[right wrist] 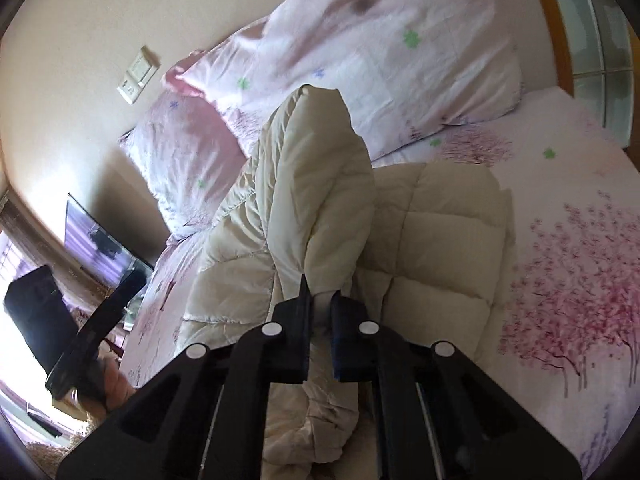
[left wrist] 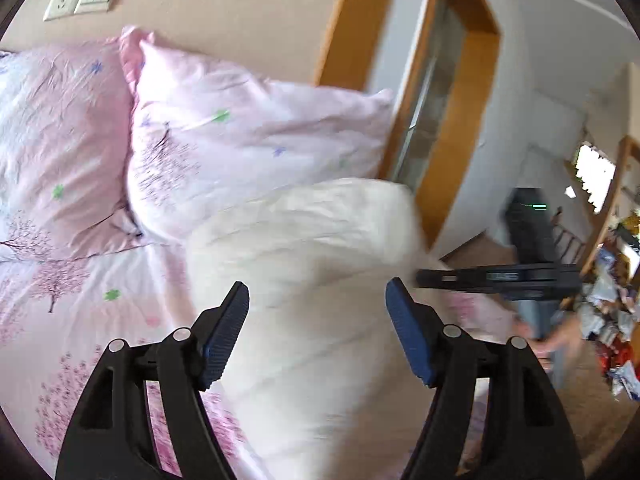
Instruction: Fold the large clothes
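Note:
A cream quilted puffer jacket (right wrist: 420, 232) lies on the pink floral bed sheet (right wrist: 568, 264). My right gripper (right wrist: 322, 300) is shut on a sleeve of the jacket (right wrist: 320, 184) and holds it raised above the body of the jacket. In the left wrist view the jacket (left wrist: 312, 280) appears as a blurred white mass right in front of my left gripper (left wrist: 318, 296), whose jaws stand wide open with nothing between them. The right gripper (left wrist: 496, 278) shows at the right of the left wrist view, at the jacket's edge.
Two pink floral pillows (left wrist: 248, 140) (left wrist: 56, 128) lie at the head of the bed against the wall. A wooden door frame (left wrist: 452, 92) stands beyond the bed. A cluttered floor (left wrist: 612, 320) lies to the right. A dark screen (right wrist: 100, 244) sits beside the bed.

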The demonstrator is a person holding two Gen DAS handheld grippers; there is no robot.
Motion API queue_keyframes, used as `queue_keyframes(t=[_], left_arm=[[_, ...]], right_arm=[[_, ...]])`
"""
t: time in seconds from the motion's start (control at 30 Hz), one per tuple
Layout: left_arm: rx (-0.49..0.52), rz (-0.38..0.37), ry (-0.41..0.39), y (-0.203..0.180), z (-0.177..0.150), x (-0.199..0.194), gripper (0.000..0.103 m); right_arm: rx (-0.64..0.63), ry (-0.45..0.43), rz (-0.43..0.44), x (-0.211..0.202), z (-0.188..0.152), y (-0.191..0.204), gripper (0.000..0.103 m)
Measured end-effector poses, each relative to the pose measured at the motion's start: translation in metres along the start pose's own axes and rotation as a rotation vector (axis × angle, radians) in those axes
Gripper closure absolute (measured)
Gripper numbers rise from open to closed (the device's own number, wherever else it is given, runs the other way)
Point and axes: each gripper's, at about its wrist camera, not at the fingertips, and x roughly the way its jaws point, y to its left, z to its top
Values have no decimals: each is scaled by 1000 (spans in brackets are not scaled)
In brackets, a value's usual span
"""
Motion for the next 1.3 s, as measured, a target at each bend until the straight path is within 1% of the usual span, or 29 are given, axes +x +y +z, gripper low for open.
queue_keyframes(t=[0.03, 0.13, 0.17, 0.23, 0.3, 0.33, 0.4, 0.43, 0.47, 0.5, 0.53, 0.6, 0.67, 0.7, 0.8, 0.87, 0.93, 1.0, 1.07, 1.1, 1.13, 1.2, 1.3], left_arm=[[8, 19, 24, 2, 0, 11, 32], [26, 31, 93, -3, -4, 39, 32], [28, 33, 106, 2, -6, 42, 32], [44, 45, 133, 0, -21, 49, 32], [54, 35, 157, -6, -26, 54, 31], [64, 34, 183, -8, -30, 60, 31], [82, 48, 221, -13, -36, 70, 29], [86, 54, 227, -14, -36, 73, 29], [88, 58, 232, -14, -39, 75, 29], [87, 58, 234, -15, -40, 75, 28], [85, 57, 236, -13, -40, 75, 28], [76, 53, 241, -10, -40, 75, 28], [72, 50, 243, -9, -41, 75, 28], [72, 50, 244, -10, -41, 74, 28], [78, 52, 247, -10, -43, 77, 27], [80, 55, 252, -11, -45, 79, 27], [84, 60, 258, -12, -46, 82, 27], [90, 65, 268, -13, -48, 85, 27], [96, 69, 276, -15, -50, 88, 26], [102, 72, 281, -16, -51, 90, 26], [106, 73, 286, -17, -52, 92, 26], [115, 77, 296, -19, -53, 96, 26], [130, 89, 299, -24, -57, 101, 26]], right_arm=[[19, 2, -9, 0, -2, -8, 95], [86, 17, -34, 4, -6, -33, 95], [115, 28, -38, 6, -8, -43, 95], [150, 38, -38, 11, -10, -56, 95], [189, 51, -45, 17, -11, -70, 94], [206, 60, -46, 20, -12, -75, 94], [240, 79, -62, 27, -14, -85, 89], [250, 83, -66, 27, -15, -86, 88], [247, 82, -73, 25, -16, -85, 84], [237, 75, -90, 19, -16, -81, 76], [231, 67, -105, 13, -17, -79, 71], [233, 40, -86, -5, -20, -74, 31], [227, 0, -96, -20, -23, -72, 17], [226, -5, -109, -23, -24, -73, 14], [229, 10, -139, -22, -29, -79, 14], [221, 18, -146, -17, -31, -78, 17], [202, 44, -160, -8, -34, -77, 17], [223, 86, -180, 5, -36, -83, 18], [279, 126, -150, 20, -42, -96, 21], [306, 136, -134, 25, -45, -102, 27], [325, 142, -122, 28, -47, -106, 29], [362, 146, -123, 33, -53, -115, 32], [352, 132, -144, 33, -56, -115, 38]])
